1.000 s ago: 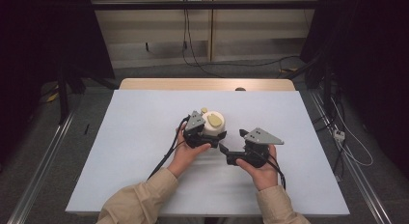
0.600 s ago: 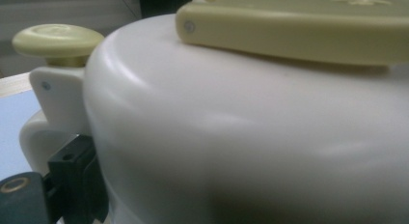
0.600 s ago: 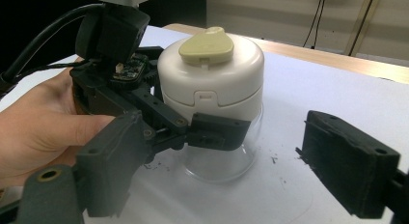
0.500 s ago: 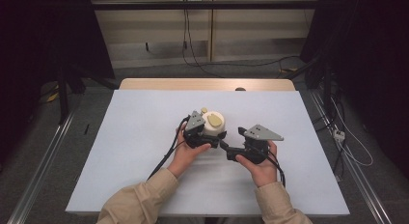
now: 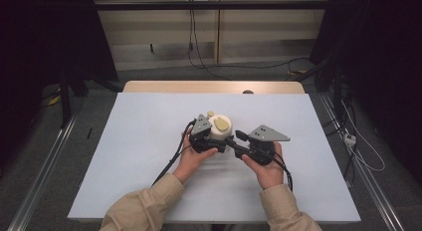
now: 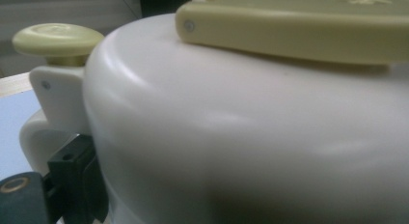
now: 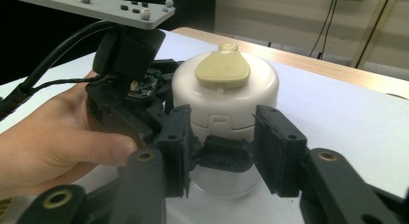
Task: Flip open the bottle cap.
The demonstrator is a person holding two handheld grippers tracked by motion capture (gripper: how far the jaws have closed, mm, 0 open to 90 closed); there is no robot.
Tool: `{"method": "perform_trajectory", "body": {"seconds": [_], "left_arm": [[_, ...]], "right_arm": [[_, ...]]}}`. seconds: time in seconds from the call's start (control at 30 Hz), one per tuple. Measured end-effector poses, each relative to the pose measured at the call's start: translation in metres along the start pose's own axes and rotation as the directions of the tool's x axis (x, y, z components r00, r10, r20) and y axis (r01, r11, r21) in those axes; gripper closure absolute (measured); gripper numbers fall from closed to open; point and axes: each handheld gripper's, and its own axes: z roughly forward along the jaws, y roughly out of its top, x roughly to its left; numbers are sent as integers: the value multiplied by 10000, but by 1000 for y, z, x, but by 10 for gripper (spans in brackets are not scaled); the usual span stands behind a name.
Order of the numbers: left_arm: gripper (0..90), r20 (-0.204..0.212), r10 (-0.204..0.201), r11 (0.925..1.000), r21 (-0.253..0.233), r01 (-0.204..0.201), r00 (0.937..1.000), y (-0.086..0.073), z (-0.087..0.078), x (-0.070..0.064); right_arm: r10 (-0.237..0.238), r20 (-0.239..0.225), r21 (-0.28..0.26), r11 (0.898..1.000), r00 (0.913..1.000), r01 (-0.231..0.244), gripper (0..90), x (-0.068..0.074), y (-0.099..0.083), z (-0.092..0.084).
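I work on a small round cream-white plastic container with a pale yellow-green flap on its lid [image 5: 219,126]. It stands on the light blue-grey worktop [image 5: 139,156], a little behind the middle, between my two hands. It looks like a toy cooker. On its far edge there is a small yellow-green round knob [image 6: 57,39].

I judge the work to be at an early stage. The lid is still down and the flap lies flat on it. The first part is done: the container is held steady from one side. What remains is to take it from the front, where I see a small latch [image 7: 220,120], and probably to open it.

My left tongs [image 5: 205,139] are pressed to the left side of the container. From the left gripper view, one black jaw lies against the white wall near the hinge. I cannot see the other jaw, so I cannot tell how wide these tongs are, or if they really clamp anything.

My right tongs [image 7: 222,154] are open about as wide as the front of the container. They hold nothing. Their two jaws stand at each side of the front, near it but apart from it, I think.
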Motion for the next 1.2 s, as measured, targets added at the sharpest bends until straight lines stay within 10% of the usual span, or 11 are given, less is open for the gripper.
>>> {"method": "perform_trajectory", "body": {"seconds": [0.7,1.2], "left_arm": [[58,-16,17,10000,10,-17,10000,0,0,0],[58,-18,21,10000,15,-21,10000,0,0,0]], "right_arm": [[255,-200,794,9966,9995,-238,897,2,11,9],[359,144,1227,9917,9993,-374,900,0,18,16]]}}
